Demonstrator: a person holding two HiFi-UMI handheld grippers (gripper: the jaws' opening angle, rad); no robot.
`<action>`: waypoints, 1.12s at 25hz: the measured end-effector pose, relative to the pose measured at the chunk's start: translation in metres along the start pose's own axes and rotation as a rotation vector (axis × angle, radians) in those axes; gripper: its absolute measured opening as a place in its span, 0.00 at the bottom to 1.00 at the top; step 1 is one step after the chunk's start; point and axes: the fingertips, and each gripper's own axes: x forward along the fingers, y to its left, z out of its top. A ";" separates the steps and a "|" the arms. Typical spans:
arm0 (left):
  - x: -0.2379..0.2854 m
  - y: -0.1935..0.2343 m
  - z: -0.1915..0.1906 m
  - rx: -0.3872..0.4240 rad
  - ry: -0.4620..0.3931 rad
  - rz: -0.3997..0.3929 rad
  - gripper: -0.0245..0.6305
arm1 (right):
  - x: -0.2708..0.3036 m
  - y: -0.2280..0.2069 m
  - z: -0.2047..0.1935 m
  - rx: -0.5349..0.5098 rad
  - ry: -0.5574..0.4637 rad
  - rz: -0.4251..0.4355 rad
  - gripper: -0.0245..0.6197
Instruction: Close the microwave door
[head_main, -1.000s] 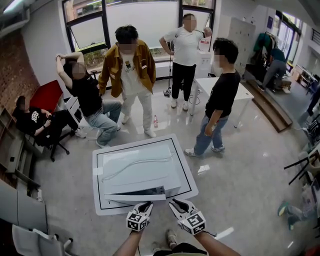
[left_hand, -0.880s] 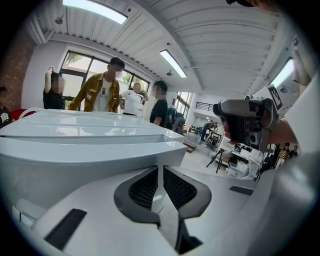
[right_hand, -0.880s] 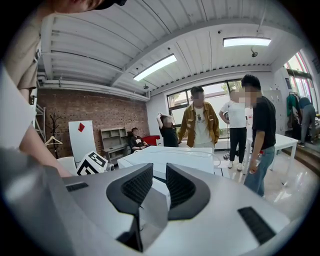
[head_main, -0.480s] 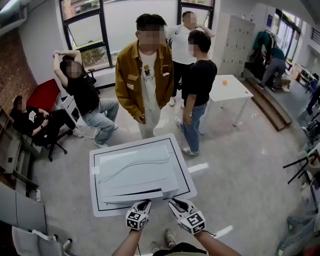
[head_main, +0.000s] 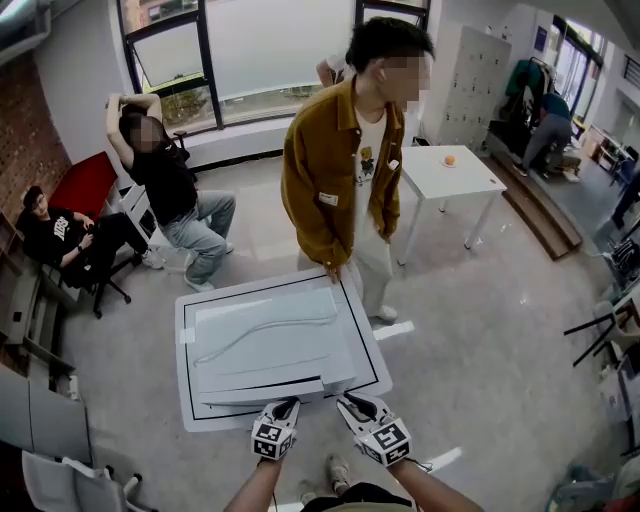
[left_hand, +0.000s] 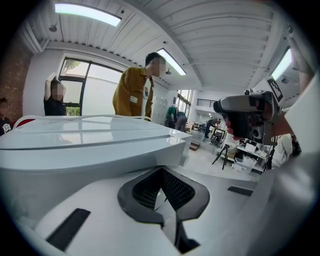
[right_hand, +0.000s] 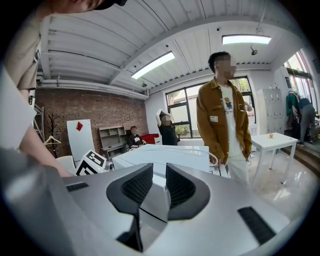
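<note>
Grey floor (head_main: 480, 360) surrounds the table (head_main: 190, 412) where the microwave (head_main: 270, 340) sits just beyond you: press its near door (head_main: 262, 391) squarely flush with your closed, empty left hand-held gripper (head_main: 289, 406), keeping the slightly parted, empty right hand-held gripper (head_main: 346, 402) clear.

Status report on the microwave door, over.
Left hand-held gripper shut, right hand-held gripper slightly open, both empty at microwave front. Door looks closed; latch unclear. Person in brown jacket behind table, not blocking.
</note>
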 end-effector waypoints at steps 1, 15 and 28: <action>0.001 0.001 0.000 0.004 0.002 0.000 0.05 | 0.002 0.001 0.000 0.000 0.001 0.003 0.15; 0.003 0.004 -0.001 -0.019 -0.007 -0.012 0.05 | 0.003 0.002 -0.002 -0.002 0.006 0.003 0.15; 0.007 0.005 0.005 -0.060 -0.013 -0.010 0.05 | 0.001 0.007 -0.004 -0.003 0.015 0.004 0.15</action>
